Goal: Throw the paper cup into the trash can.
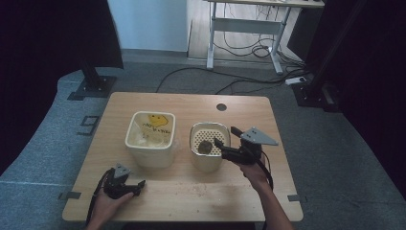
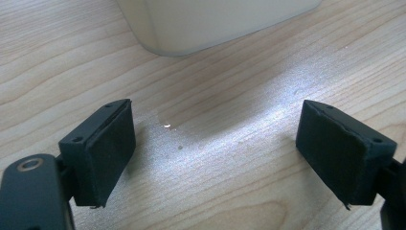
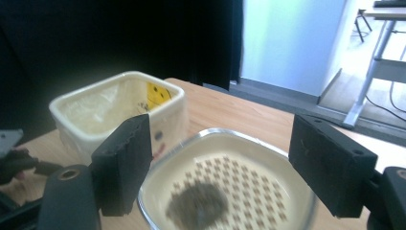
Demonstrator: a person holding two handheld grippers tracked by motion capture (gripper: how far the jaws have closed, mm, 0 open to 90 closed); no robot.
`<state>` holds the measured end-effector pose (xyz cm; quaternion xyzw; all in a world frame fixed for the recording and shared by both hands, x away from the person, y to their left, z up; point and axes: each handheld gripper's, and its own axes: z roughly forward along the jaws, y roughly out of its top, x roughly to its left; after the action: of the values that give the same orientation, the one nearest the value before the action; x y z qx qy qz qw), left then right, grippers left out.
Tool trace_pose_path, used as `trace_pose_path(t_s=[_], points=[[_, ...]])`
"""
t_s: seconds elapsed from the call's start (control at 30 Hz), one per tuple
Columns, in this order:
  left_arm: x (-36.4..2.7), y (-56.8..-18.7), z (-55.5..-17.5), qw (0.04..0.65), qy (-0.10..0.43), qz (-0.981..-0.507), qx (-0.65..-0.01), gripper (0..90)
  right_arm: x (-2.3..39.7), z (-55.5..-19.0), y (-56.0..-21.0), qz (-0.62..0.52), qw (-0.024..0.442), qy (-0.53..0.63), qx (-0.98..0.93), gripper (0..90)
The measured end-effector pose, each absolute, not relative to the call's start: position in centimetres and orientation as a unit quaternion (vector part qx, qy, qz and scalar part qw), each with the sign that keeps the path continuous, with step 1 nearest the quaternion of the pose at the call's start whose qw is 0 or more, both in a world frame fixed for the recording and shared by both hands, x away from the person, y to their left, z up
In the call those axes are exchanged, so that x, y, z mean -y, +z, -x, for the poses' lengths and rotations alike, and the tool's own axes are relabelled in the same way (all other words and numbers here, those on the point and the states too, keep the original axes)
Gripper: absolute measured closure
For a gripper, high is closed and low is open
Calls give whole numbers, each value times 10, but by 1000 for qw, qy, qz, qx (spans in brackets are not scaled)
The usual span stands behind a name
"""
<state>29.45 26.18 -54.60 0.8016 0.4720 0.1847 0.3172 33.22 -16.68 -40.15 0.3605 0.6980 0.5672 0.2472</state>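
Our right gripper hovers, fingers wide, over the strainer tub, likely to reach the dark lump inside. Our left gripper, fingers wide, rests on the surface near the bin.

Dark lump in strainer blurred, perhaps residue.

Bin left of strainer tub, side by side mid-table.
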Motion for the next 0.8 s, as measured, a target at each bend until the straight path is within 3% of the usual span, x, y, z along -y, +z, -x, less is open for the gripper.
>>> trace_pose_path(t_s=[0.3, 0.8], points=[[-262, -546, -294, 318, 185, -801, -473, 134, 209, -310, -449, -395, 238, 563, -685, 223], [-261, -546, -294, 317, 185, -800, -474, 135, 223, -304, -502, -436, 209, 540, -689, 220]])
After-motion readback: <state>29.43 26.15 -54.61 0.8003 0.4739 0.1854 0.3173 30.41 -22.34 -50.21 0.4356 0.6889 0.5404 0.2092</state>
